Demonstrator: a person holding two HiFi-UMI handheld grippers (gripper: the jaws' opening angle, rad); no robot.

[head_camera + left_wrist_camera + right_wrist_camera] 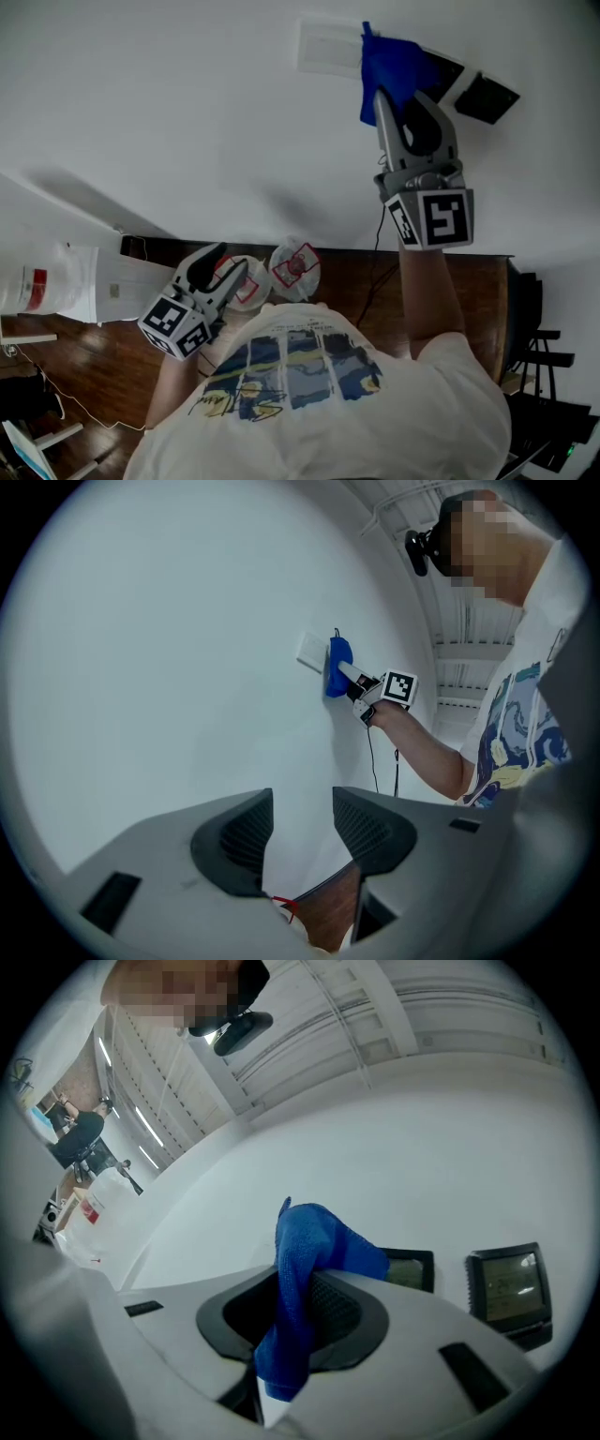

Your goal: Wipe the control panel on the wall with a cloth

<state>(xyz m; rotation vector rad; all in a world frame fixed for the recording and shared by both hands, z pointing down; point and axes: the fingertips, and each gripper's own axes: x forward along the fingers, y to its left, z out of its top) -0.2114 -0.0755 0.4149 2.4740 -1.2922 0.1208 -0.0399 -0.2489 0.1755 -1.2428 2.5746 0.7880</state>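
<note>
White wall (187,112) | right gripper (405,101) clamped on blue cloth (389,58), nearer arm, dark control panel (488,97) just rightward | left gripper (230,262) jaws apart, empty, low

1. T-shirt (319,394): white, short-sleeved, with a blue-and-yellow print on the front, perhaps a painted scene.
2. Left gripper (231,262) and right gripper (401,99): grey shells, black ribbed pads (246,841).
3. Each has a white cube (433,217) with black square markers.
</note>
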